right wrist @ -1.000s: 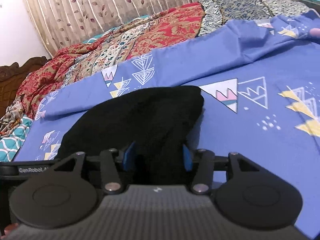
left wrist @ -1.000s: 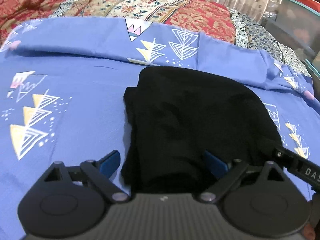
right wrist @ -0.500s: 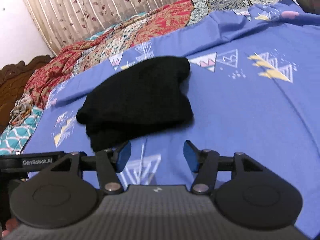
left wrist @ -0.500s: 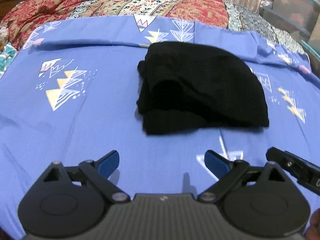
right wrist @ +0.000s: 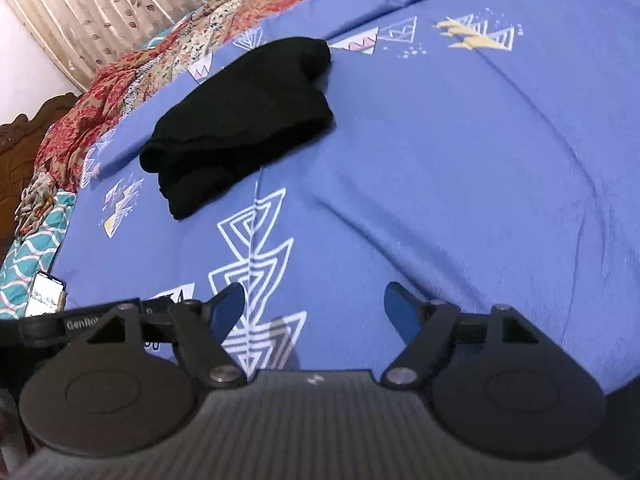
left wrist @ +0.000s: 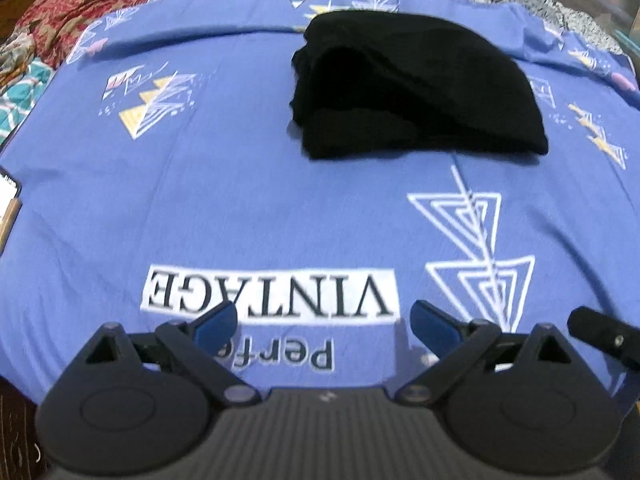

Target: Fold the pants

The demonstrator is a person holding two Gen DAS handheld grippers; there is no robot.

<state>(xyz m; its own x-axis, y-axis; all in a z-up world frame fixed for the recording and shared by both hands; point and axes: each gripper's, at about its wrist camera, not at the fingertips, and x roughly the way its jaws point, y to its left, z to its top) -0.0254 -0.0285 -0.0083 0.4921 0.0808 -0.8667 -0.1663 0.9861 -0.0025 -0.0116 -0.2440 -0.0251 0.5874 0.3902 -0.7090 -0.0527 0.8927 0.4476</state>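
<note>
The black pants (left wrist: 412, 88) lie folded in a compact bundle on the blue patterned bedsheet (left wrist: 248, 200), far from both grippers. In the right wrist view the same pants (right wrist: 240, 120) sit at the upper left. My left gripper (left wrist: 324, 320) hangs open over the sheet's printed lettering, nothing between its blue pads. My right gripper (right wrist: 314, 306) is also apart from the bundle; its jaws are opening, and only bare sheet shows between them.
A red and cream patterned quilt (left wrist: 120, 4) lies bunched along the far side of the bed, before a curtain (right wrist: 100, 8). A phone (right wrist: 44, 294) rests at the bed's left edge. A wooden headboard (right wrist: 24, 128) stands at far left.
Both grippers have let go of the pants and drawn back toward the near edge of the bed. The right jaws have spread wider. The bundle stays where it was laid.
</note>
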